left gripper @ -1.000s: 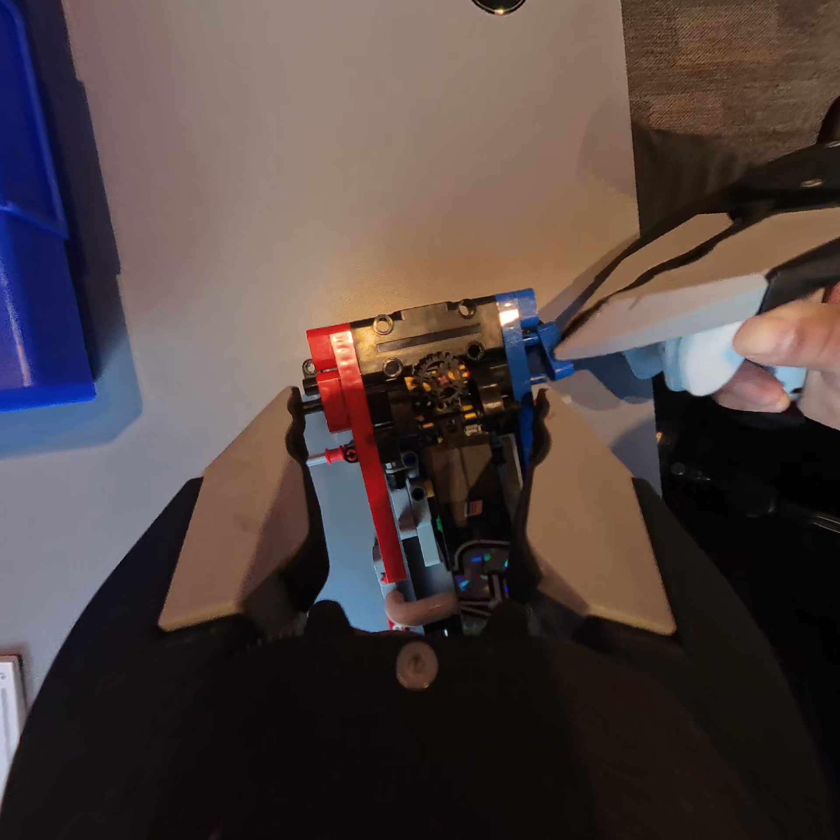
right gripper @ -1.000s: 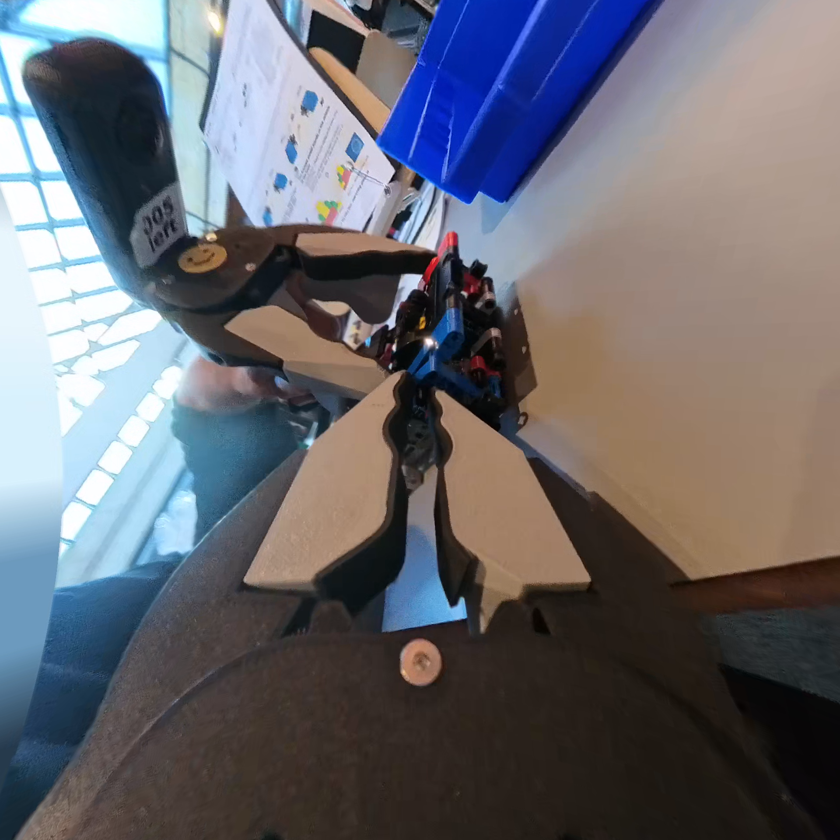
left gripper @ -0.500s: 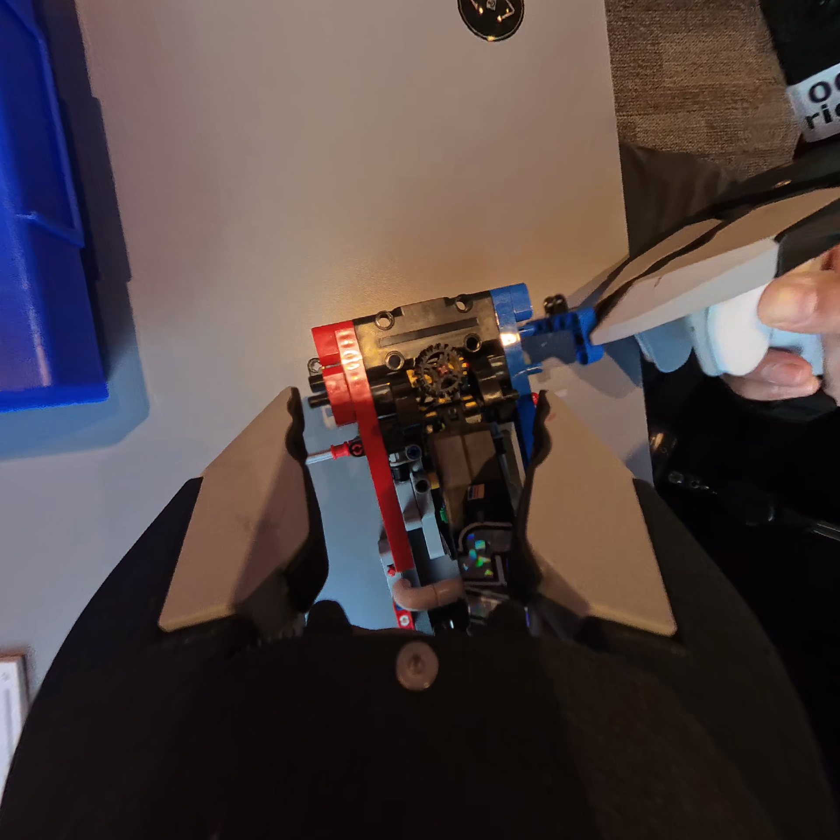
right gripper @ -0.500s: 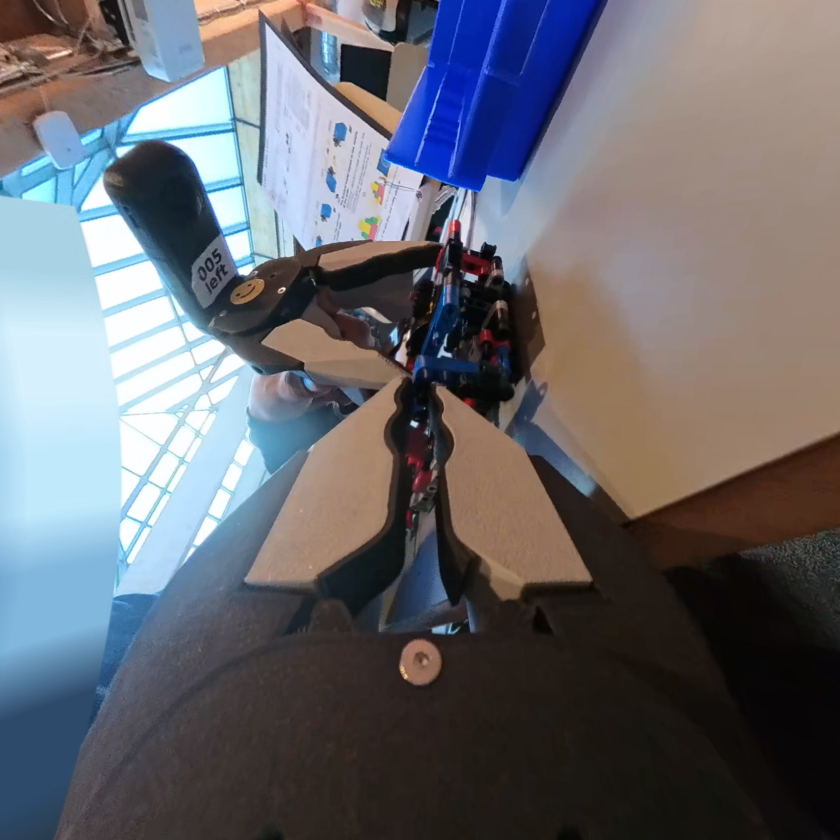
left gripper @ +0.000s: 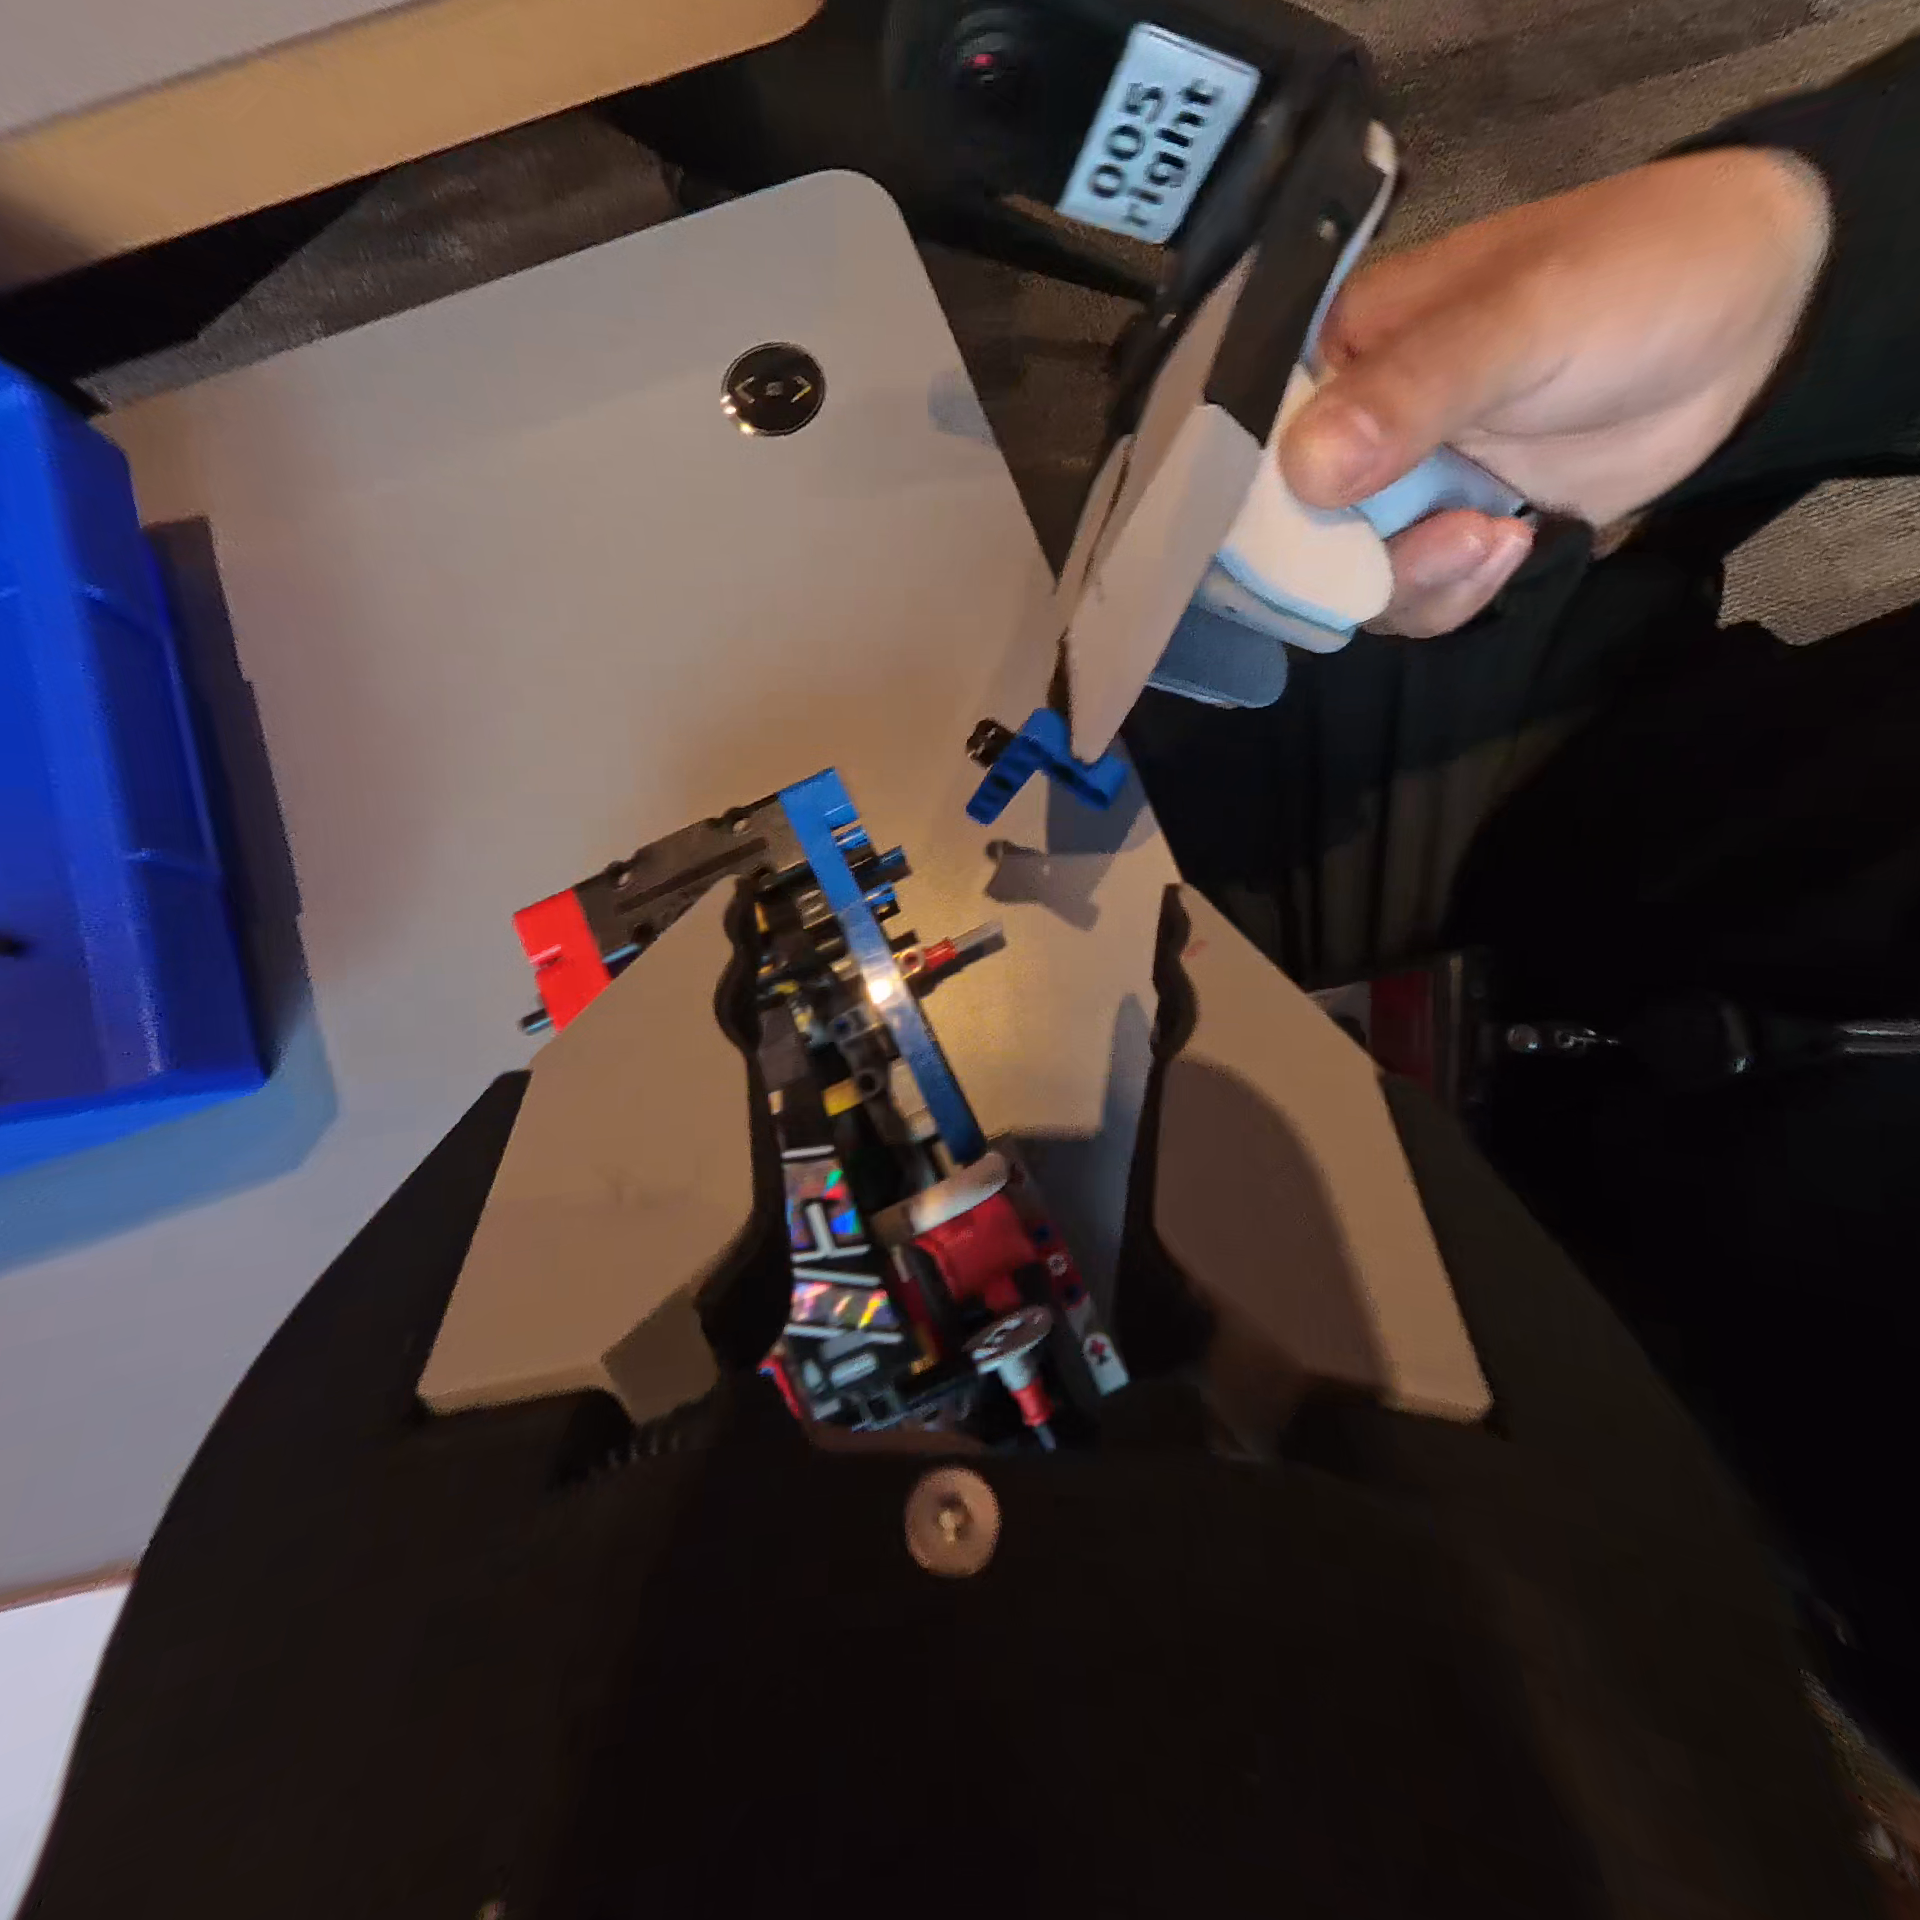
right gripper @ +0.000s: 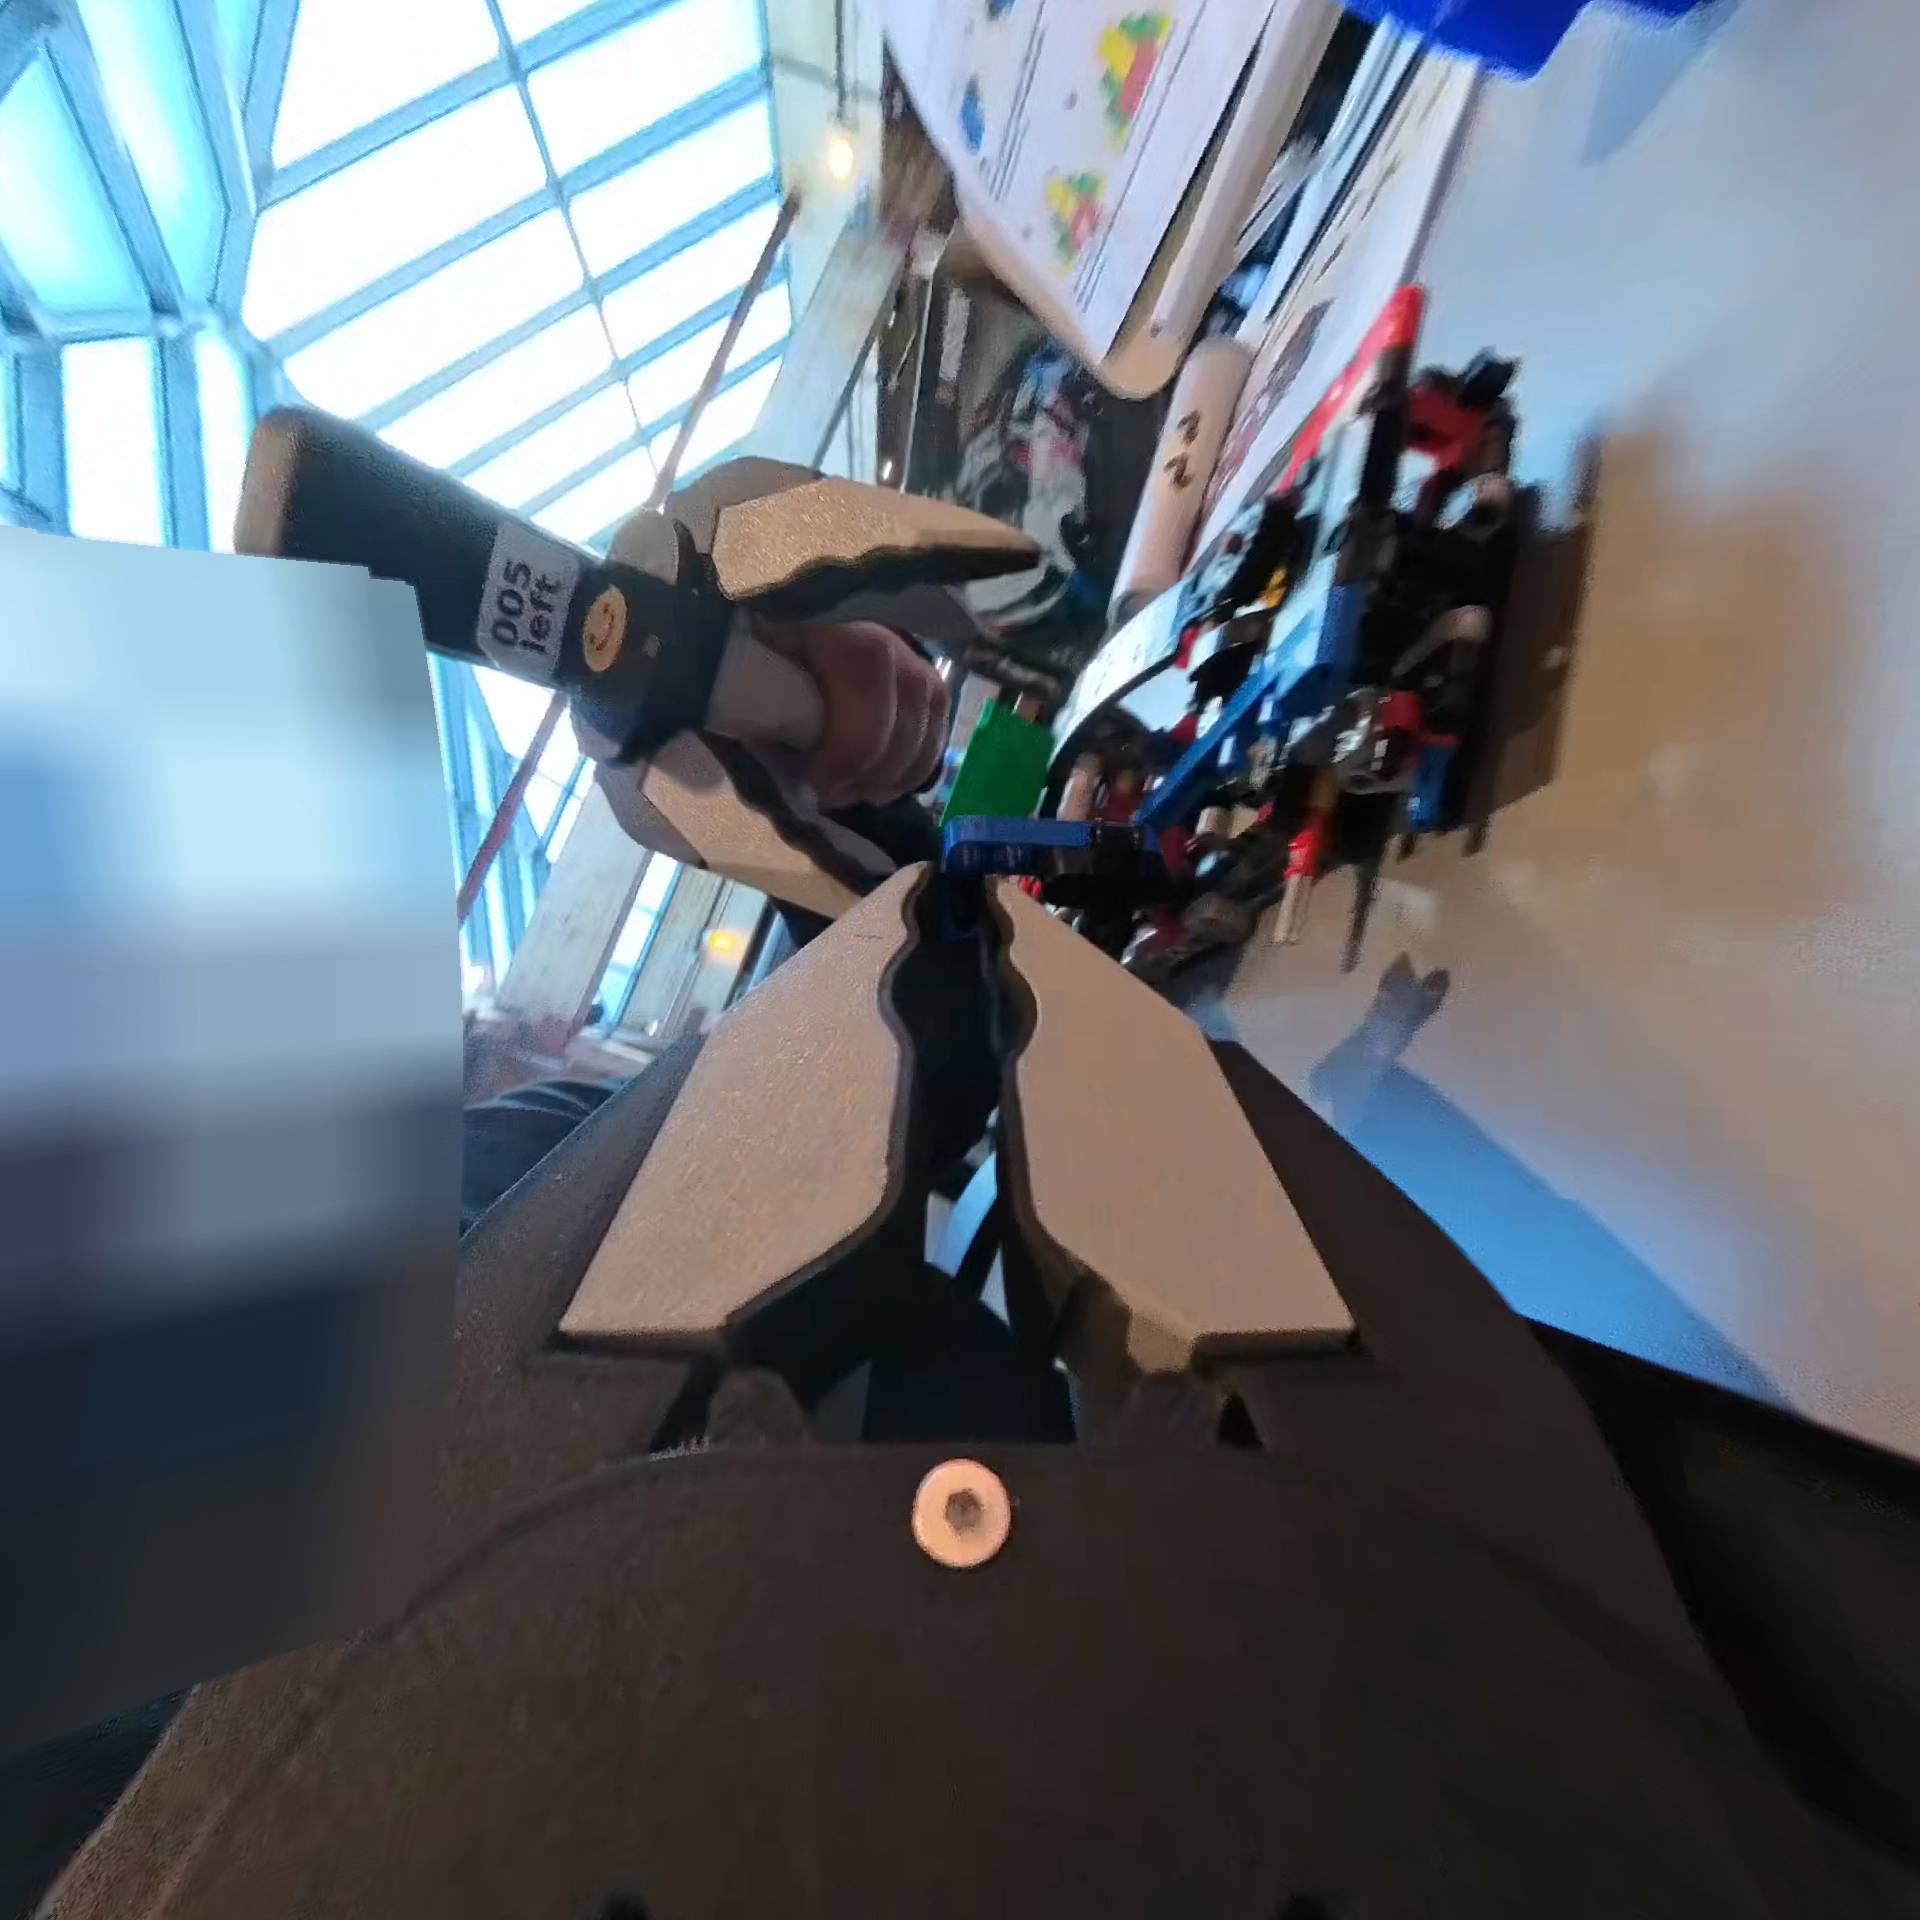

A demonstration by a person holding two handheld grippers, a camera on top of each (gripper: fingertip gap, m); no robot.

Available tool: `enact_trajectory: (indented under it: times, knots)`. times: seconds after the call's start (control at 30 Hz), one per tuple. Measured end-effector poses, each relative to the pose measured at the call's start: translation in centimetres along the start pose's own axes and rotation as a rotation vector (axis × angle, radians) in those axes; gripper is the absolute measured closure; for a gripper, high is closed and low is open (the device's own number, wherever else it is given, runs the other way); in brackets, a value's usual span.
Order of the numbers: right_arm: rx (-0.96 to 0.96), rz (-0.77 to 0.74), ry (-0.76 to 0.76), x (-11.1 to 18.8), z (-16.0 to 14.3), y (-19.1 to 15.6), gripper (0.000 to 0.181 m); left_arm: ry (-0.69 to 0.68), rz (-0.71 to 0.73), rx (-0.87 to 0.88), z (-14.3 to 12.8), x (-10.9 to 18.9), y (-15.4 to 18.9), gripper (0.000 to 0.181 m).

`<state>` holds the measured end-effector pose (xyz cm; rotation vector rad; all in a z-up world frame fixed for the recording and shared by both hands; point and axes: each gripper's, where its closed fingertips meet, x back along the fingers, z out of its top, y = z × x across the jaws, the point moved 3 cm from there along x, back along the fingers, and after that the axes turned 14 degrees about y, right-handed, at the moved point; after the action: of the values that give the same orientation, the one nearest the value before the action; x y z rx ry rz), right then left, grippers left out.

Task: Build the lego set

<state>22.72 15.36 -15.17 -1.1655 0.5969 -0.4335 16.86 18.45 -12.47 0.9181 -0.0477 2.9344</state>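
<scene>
From the left wrist view we see one lego model (left gripper: 831,997) lying on the white table (left gripper: 540,582), its rear reaching between the fingers of our left claw (left gripper: 951,935). That claw stands wide, and only its left finger (left gripper: 623,1143) looks to be against the model; whether it grips we cannot tell. The right claw (left gripper: 1091,727) comes in from above, clamped narrow on one small blue angled piece (left gripper: 1039,774), held near the model's blue beam but apart from it. One blue bin (left gripper: 94,779) sits at the left edge.

Only the right wrist view shows an instruction booklet (right gripper: 1091,135), a green piece (right gripper: 997,764) behind the held blue part, and bright windows (right gripper: 416,208). There the blue piece (right gripper: 1023,836) sticks out past the pinched tips (right gripper: 961,894), partly blocking the model (right gripper: 1351,665).
</scene>
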Motion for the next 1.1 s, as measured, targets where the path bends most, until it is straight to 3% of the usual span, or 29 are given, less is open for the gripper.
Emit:
enact_trajectory:
  times: [0.1, 0.23, 0.37, 0.57, 0.63, 0.77, 0.87, 0.97, 1.0, 1.1]
  knots:
    - [-0.002, 0.036, -0.092, -0.6, -0.5, -1.0, 0.178, 0.035, -0.003, -0.019, 0.2, -1.3, 1.7, 0.114]
    - [-0.078, 0.130, -0.175, -1.2, -0.8, -2.5, 0.177, -0.002, 0.057, -0.173, -0.3, -2.6, 2.9, 0.150]
    - [-0.064, 0.146, -0.238, -1.1, -1.0, -2.8, 0.177, 0.017, 0.160, -0.173, -0.3, -2.5, 2.7, 0.168]
    - [0.115, 0.128, -0.262, -0.6, 0.1, -3.1, 0.175, 0.196, 0.154, 0.115, -0.5, -2.0, 2.8, 0.167]
    - [0.241, 0.096, -0.262, -0.3, 0.8, -2.9, 0.171, 0.244, 0.215, 0.196, -0.7, -1.4, 2.0, 0.167]
    - [0.568, 0.033, -0.318, -0.3, 0.9, -2.7, 0.143, 0.222, 0.311, 0.234, -1.6, -1.1, 1.7, 0.167]
    - [0.796, 0.055, -0.378, -1.3, -0.4, -3.2, 0.125, 0.182, 0.295, 0.178, -1.8, -2.0, 3.1, 0.168]
    - [0.940, 0.122, -0.456, -2.1, -2.1, -3.5, 0.136, 0.186, 0.262, 0.177, -1.4, -2.4, 4.1, 0.167]
    - [0.956, 0.151, -0.478, -2.1, -2.6, -3.6, 0.150, 0.187, 0.262, 0.186, -1.3, -2.3, 4.2, 0.168]
    - [0.917, 0.202, -0.487, -2.1, -2.7, -4.1, 0.161, 0.247, 0.210, 0.282, -0.8, -2.2, 4.8, 0.168]
